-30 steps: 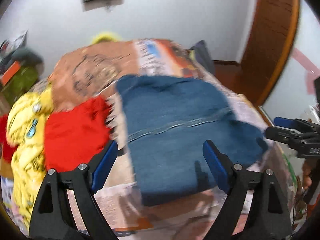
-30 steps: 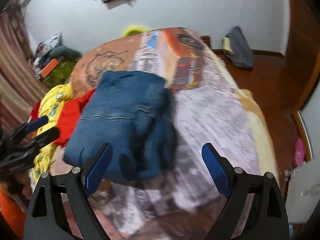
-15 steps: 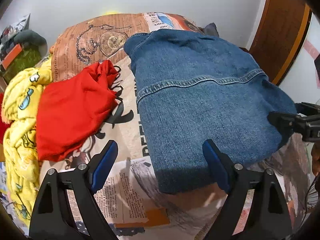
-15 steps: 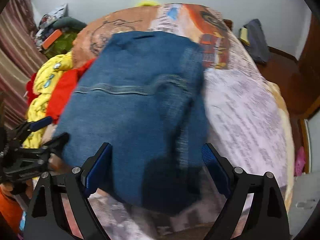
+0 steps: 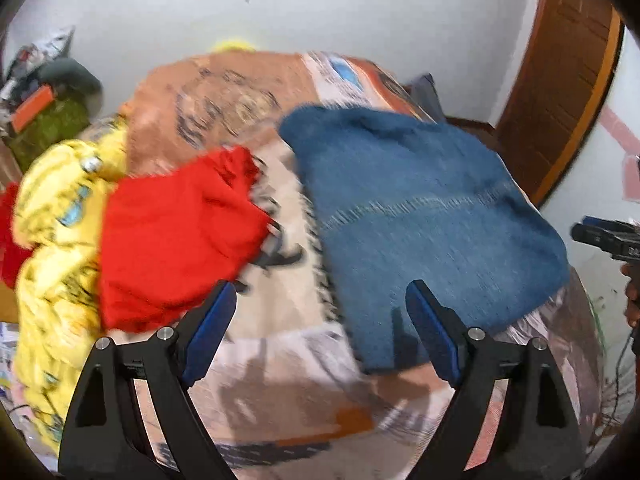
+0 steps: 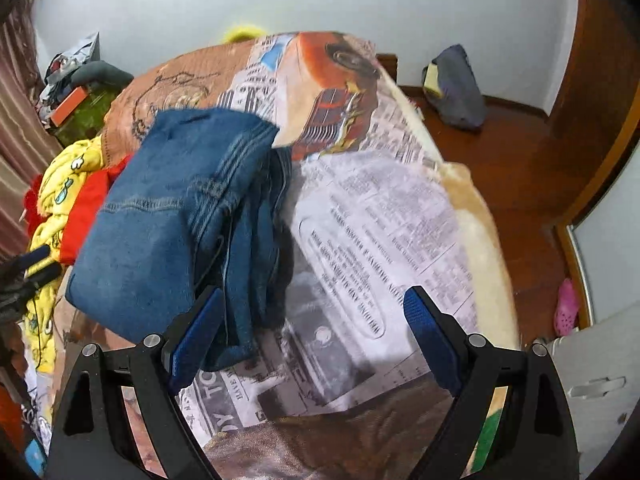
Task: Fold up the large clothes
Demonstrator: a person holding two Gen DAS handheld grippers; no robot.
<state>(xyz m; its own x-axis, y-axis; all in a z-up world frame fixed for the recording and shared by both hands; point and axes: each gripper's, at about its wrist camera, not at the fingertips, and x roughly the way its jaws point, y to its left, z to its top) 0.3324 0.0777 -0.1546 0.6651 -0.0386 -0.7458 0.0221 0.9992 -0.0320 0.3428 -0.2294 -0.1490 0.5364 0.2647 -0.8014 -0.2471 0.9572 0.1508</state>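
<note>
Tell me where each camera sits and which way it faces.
Left wrist: on the left hand-held gripper, open, facing the folded jeans and red garment; the right hand-held gripper's tip shows at right.
Right wrist: on the right hand-held gripper, open, facing the jeans and newspaper-print bedspread.
Shared: jeans, red garment, bedspread.

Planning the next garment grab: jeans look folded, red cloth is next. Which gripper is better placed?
Left, probably. The left gripper is open, with the red cloth just beyond its left finger. The right gripper is open too, but the folded jeans lie between it and the red cloth.
</note>
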